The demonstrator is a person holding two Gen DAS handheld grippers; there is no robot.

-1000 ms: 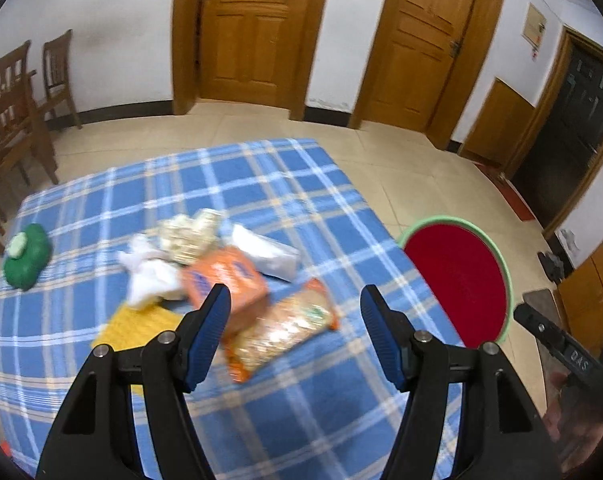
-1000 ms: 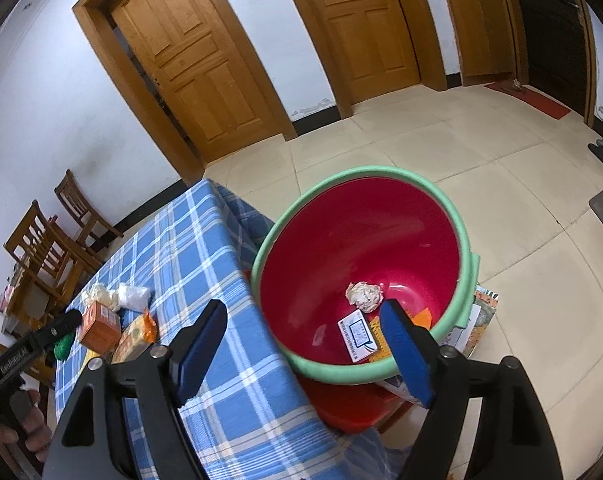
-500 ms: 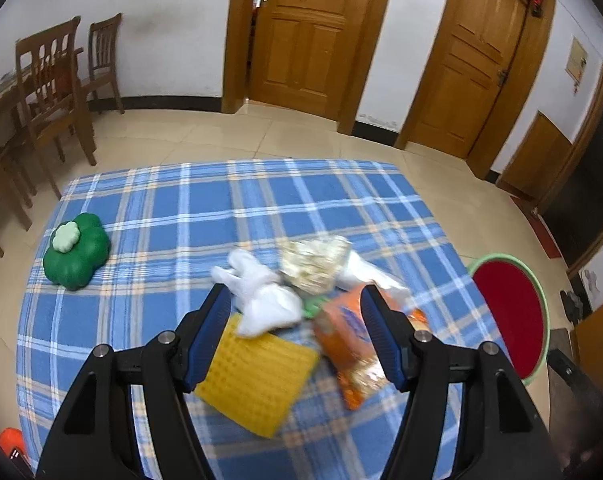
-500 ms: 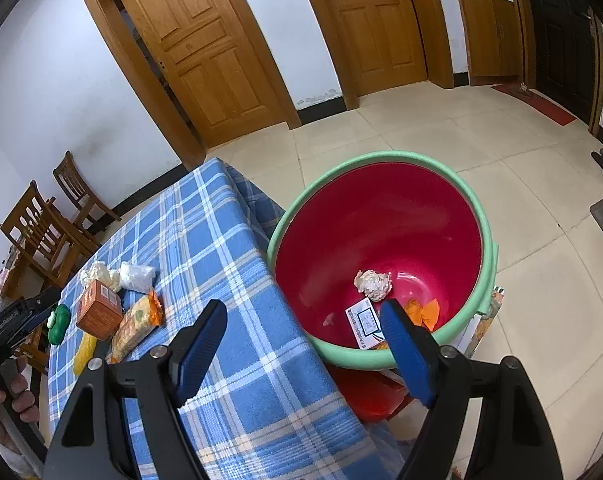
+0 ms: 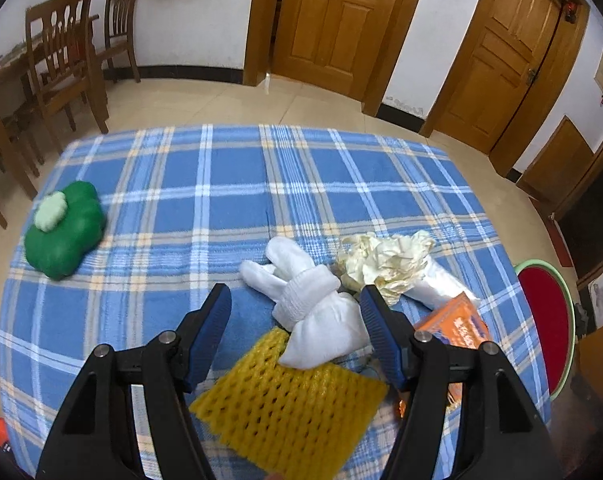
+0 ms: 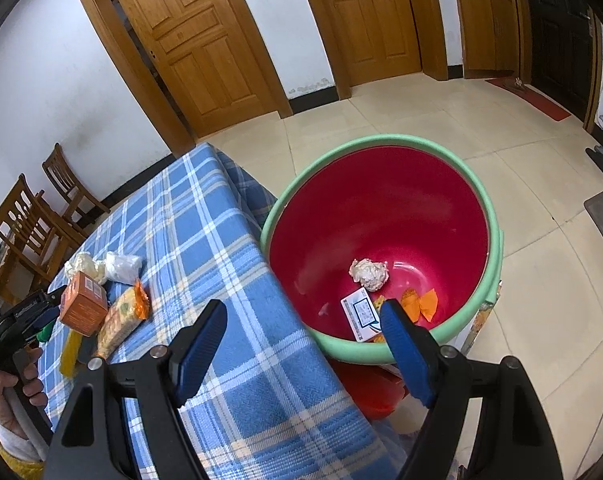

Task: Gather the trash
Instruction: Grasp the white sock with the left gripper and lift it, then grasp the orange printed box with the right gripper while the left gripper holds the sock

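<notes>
The counter (image 5: 229, 184) is covered in soft, matt checked cloth. A yellow foam net (image 5: 289, 408) is seen at six o'clock, crumpled paper (image 5: 381, 260) at three. Glossy smooth plastic forms the basin (image 6: 381, 216).

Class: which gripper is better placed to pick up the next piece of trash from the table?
Left. Its open fingers frame the white socks; the right gripper hangs empty by the red bin.

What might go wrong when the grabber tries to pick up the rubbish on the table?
The left gripper is open over white socks lying on yellow mesh; it might grab these instead of trash, or lift both. The pile sits close together, so the crumpled paper or orange box could get knocked.
</notes>
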